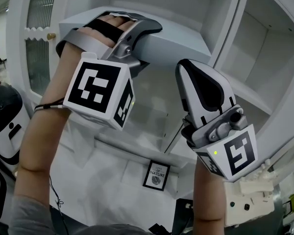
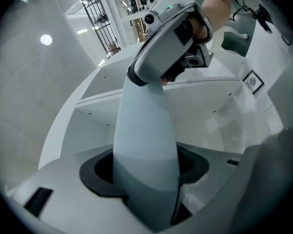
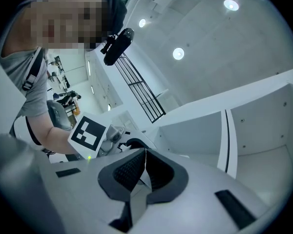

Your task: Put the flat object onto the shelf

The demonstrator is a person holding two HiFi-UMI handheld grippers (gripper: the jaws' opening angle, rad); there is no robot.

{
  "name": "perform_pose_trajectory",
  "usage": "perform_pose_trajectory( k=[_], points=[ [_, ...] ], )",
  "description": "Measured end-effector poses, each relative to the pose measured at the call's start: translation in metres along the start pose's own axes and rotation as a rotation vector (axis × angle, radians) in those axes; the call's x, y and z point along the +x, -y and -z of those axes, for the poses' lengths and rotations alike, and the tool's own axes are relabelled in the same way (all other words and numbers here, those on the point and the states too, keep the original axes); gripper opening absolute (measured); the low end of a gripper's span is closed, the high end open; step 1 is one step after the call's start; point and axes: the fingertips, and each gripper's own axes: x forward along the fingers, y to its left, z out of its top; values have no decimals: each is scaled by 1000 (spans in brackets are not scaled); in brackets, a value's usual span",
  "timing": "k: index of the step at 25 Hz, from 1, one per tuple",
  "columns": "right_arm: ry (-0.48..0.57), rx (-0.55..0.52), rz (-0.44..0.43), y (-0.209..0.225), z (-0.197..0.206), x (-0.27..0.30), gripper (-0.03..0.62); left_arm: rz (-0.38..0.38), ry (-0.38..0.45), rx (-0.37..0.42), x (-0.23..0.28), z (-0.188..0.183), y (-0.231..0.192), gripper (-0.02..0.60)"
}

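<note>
The flat object (image 1: pixel 169 48) is a pale grey-blue board held up in front of the white shelf unit (image 1: pixel 255 94). My left gripper (image 1: pixel 143 31) is shut on one end of it. In the left gripper view the board (image 2: pixel 144 130) runs out from between the jaws of my left gripper (image 2: pixel 146 179) toward the other gripper. My right gripper (image 1: pixel 185 70) points upward and is shut on the board's other end. In the right gripper view only a thin edge of the board (image 3: pixel 142 179) shows between the dark pads of my right gripper (image 3: pixel 144 172). Open shelf compartments (image 3: pixel 200 130) lie just beyond.
A cabinet door with ribbed glass (image 1: pixel 39 38) stands open at the left. Below are a small framed sign (image 1: pixel 156 175) against the back wall, a white machine (image 1: pixel 250 199) at lower right and a black-and-white device (image 1: pixel 5 116) at far left. A vertical divider (image 3: pixel 228 135) separates the compartments.
</note>
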Motion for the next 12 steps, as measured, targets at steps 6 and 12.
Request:
perform_pose_trajectory(
  k=[6, 12],
  points=[
    [-19, -68, 42, 5, 0, 7, 28, 17, 55, 15, 1, -1, -3, 289],
    [-57, -66, 71, 11, 9, 14, 28, -18, 115, 29, -8, -4, -7, 304]
  ],
)
